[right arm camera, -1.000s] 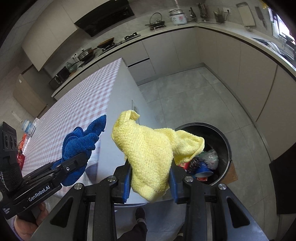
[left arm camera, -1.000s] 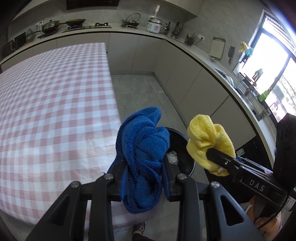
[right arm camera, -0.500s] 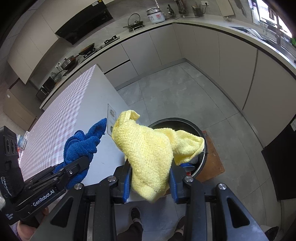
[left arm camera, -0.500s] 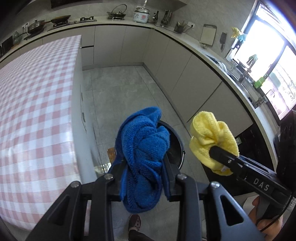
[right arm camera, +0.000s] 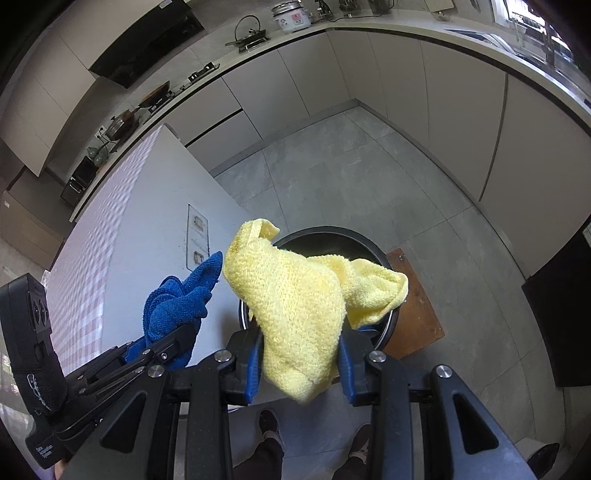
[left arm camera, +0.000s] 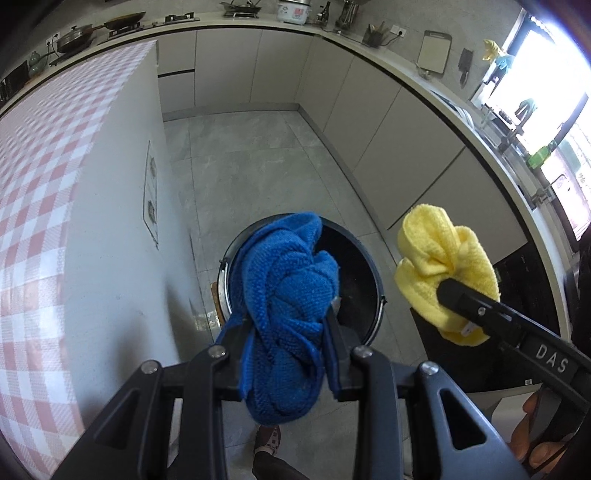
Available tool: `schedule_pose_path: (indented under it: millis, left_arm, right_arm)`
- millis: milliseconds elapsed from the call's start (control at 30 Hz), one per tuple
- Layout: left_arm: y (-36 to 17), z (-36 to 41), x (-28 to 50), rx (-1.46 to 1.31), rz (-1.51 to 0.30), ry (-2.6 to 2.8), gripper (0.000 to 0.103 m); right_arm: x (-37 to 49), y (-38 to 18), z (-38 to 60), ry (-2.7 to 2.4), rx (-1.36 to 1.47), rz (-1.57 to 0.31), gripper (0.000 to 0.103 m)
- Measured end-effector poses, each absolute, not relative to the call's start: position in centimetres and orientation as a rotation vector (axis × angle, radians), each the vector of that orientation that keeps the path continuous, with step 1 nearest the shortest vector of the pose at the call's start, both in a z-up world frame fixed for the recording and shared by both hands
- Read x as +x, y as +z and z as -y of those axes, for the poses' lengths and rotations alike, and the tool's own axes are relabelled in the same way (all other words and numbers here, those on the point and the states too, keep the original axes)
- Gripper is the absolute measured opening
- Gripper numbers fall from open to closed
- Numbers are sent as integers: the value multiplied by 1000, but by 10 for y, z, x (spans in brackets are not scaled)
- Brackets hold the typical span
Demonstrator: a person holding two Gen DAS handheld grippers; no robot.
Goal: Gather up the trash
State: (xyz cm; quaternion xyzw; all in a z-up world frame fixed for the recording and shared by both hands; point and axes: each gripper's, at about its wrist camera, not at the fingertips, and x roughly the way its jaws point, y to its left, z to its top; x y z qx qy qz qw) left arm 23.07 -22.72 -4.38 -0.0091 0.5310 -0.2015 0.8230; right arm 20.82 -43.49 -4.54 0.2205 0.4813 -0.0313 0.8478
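We stood beside the checked table [left arm camera: 40,206], with the round, dark trash bin [left arm camera: 364,266] on the grey tile floor [left arm camera: 251,162] below both tools. Our left tool [left arm camera: 288,332] was clamped on a bunched blue cloth [left arm camera: 291,295], hanging directly over the bin's mouth. Our right tool [right arm camera: 301,350] gripped a nubbly yellow cloth [right arm camera: 295,302], draped above the rim; from the left view it hung just right of the bin. We judged the left nearer to a clean drop.

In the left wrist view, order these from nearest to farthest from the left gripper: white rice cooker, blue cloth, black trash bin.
1. blue cloth, clamped in the left gripper.
2. black trash bin, on the floor just beyond.
3. white rice cooker, on the far counter.
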Motion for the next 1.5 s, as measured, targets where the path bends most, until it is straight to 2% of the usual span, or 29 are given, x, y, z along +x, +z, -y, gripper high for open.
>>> schedule_pose_path:
  millis: [333, 467, 533, 600, 667, 700, 933, 1300, 1500]
  left_arm:
    - [-70, 243, 244, 0, -1182, -371, 34]
    - [-85, 250, 251, 8, -1218, -357, 38]
    - [-90, 251, 253, -1, -1230, -344, 41]
    - [-93, 252, 257, -17, -1234, -344, 51]
    - [-94, 253, 259, -35, -1229, -344, 61]
    - [-93, 253, 259, -41, -1221, -345, 62]
    - [-70, 250, 252, -20, -1150, -343, 62]
    - [-5, 227, 208, 3, -992, -304, 62]
    - [29, 200, 178, 13, -938, -264, 70]
  right_arm:
    - [245, -87, 445, -58, 468, -1084, 38]
    - [262, -109, 448, -49, 476, -1123, 43]
    - [271, -120, 451, -51, 481, -1136, 44]
    - [279, -129, 456, -45, 507, -1140, 55]
    - [282, -133, 460, -52, 528, -1133, 58]
    - [284, -133, 462, -54, 534, -1127, 58]
    - [271, -109, 468, -88, 489, -1055, 58]
    - [235, -73, 450, -23, 361, -1070, 60]
    - [206, -49, 416, 67, 293, -1102, 63]
